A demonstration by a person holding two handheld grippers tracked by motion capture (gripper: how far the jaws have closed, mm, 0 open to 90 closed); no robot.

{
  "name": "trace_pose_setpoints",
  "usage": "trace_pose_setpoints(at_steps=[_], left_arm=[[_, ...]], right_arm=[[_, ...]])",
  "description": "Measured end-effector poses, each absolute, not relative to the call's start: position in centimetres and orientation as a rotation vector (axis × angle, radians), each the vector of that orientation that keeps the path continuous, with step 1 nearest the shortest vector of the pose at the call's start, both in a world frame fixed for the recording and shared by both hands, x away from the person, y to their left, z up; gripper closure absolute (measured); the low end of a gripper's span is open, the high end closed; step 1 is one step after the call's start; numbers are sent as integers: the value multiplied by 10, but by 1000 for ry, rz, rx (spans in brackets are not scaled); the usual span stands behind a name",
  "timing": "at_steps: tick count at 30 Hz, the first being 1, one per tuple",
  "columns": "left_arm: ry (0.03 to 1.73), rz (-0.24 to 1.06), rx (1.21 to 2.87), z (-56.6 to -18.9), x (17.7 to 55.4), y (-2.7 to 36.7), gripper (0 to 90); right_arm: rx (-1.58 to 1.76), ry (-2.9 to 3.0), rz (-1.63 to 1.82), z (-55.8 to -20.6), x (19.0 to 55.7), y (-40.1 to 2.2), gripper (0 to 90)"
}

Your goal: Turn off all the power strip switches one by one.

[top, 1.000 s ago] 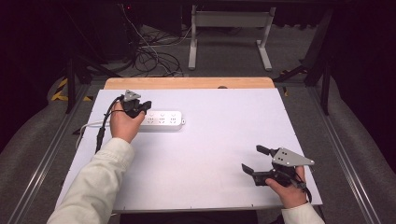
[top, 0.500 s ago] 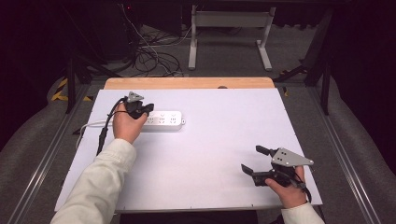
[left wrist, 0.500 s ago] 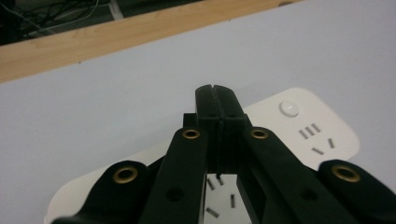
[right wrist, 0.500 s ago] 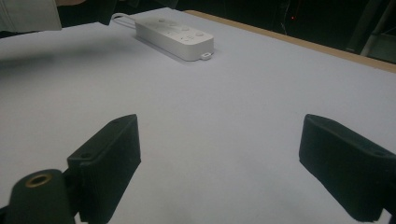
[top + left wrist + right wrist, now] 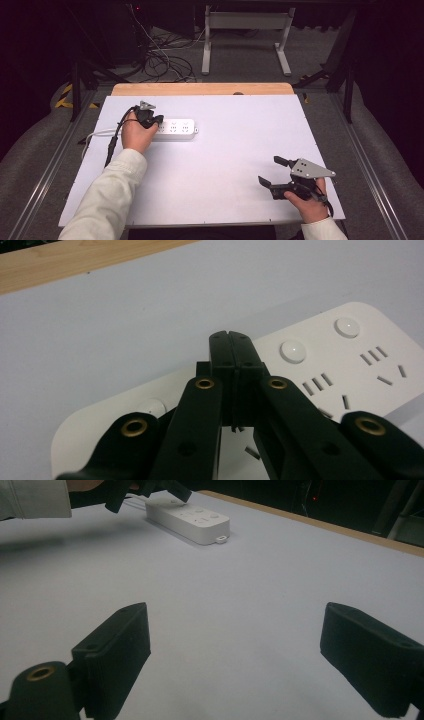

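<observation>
A matte white bench (image 5: 225,165) with a wood far edge carries a smooth, round-cornered white plastic power strip (image 5: 176,128) at far left. Left tongs (image 5: 156,121) hover over it, pressed together, empty. Right tongs (image 5: 273,170) gape wide, well apart.

No readable text, label, brand or number on anything in view.

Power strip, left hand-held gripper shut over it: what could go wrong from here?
1. The left hand-held gripper has its shut jaws over the power strip between switch buttons; it might miss a button.
2. The strip lies loose on the table, with the open right hand-held gripper far off; a push might slide it.
</observation>
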State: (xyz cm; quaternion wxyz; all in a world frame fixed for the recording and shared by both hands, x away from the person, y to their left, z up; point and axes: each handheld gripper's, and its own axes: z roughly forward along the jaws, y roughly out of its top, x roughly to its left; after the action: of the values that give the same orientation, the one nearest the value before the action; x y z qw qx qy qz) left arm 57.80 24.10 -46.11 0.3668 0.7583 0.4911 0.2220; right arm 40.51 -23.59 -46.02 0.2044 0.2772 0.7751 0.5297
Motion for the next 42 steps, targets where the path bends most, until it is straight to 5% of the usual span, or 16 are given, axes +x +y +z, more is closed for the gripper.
trace_pose_setpoints(at_steps=[42], left_arm=[[1258,587,1975,-466,579,240,900]], right_arm=[[772,2168,1479,-460,405,-235,134]])
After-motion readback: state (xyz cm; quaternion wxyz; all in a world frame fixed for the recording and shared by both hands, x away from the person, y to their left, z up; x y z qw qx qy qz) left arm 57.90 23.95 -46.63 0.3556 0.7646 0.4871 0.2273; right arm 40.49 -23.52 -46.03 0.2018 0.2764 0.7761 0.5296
